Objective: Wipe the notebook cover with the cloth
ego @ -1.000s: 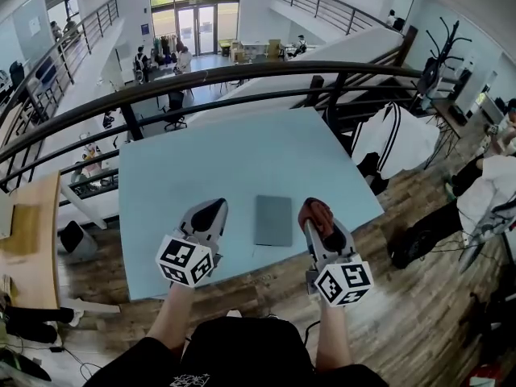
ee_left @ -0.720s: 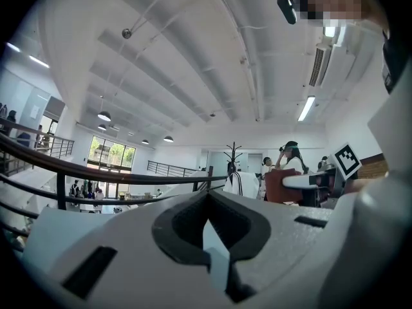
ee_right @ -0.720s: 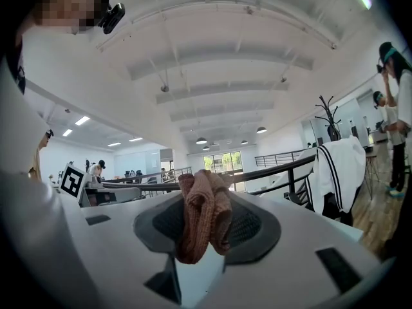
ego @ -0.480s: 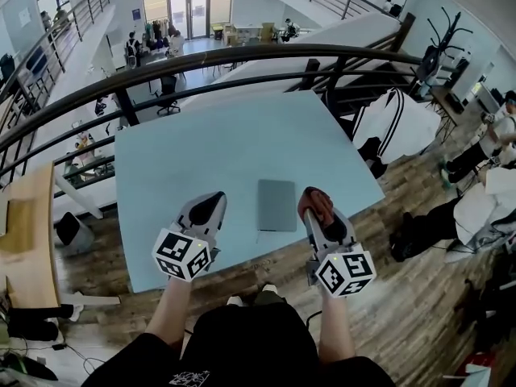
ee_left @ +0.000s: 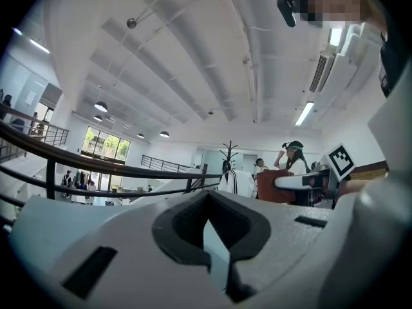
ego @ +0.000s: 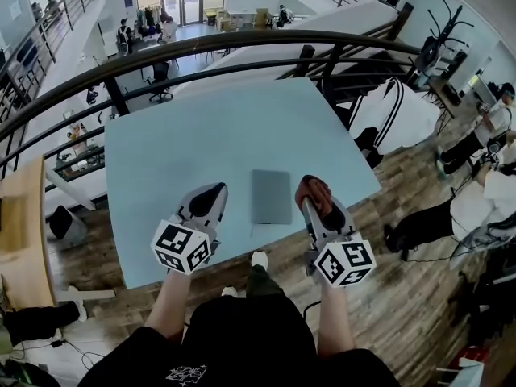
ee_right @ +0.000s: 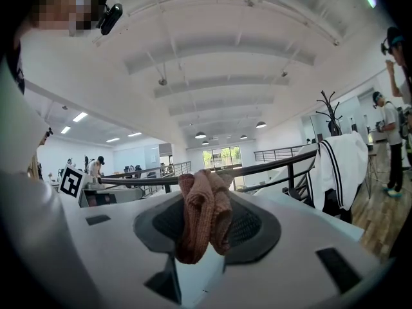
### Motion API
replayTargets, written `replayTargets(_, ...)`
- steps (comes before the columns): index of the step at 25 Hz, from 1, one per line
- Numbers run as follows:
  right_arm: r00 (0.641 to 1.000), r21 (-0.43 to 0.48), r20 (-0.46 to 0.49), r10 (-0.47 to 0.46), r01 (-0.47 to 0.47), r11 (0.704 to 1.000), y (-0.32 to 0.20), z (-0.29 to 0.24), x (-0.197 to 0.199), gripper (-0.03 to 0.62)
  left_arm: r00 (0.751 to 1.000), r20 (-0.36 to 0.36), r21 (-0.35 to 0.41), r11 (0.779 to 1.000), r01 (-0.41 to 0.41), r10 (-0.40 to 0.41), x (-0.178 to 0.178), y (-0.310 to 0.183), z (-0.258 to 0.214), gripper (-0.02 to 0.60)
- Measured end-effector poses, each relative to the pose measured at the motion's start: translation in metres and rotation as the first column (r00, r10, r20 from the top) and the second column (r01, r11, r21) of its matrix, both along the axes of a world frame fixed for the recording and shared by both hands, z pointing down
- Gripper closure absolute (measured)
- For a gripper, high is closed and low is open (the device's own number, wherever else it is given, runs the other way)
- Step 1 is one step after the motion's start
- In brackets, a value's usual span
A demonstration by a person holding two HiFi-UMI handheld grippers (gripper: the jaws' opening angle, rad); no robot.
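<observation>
Our slim grey rectangular notebook (ego: 271, 197) lies flat near the front edge of the pale blue square table (ego: 201, 135), with broad tabletop beyond it. We flank it with the left gripper (ego: 211, 196), jaws together on nothing, and the right gripper (ego: 314, 196), pinching a bunched rust-brown knitted cloth (ee_right: 205, 214).

Ribbed knit cloth (ee_right: 205, 214), matt grey notebook (ego: 272, 196), smooth pale-blue table (ego: 201, 135)

The cloth (ee_right: 205, 214) is bunched over the right gripper's (ee_right: 206, 234) tips, so I can't see the end pinched between the jaws. People far beyond the jaws are too small to read. Notebook (ego: 271, 197) cover detail is too fine for me.
</observation>
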State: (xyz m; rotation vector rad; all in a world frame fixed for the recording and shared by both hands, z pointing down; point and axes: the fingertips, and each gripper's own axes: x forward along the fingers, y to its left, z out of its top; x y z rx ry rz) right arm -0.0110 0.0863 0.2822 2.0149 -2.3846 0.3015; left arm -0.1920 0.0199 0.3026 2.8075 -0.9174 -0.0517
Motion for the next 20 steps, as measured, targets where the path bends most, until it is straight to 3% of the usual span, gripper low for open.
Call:
replayTargets(10,0.998,-0.038,0.032,-0.061,0.063,0.997,-0.060,0.030,0.022,0.442,1.000,0.015,-0.017,1.000,0.025,-0.025,0.028,-0.045,0.014,0.591)
replayTargets(20,0.980,-0.146,0.121,-0.157,0.175,0.974,-0.138,0.091,0.045,0.442,0.998,0.046,-0.065,0.997,0.042,-0.039,0.071,-0.099,0.045,0.591)
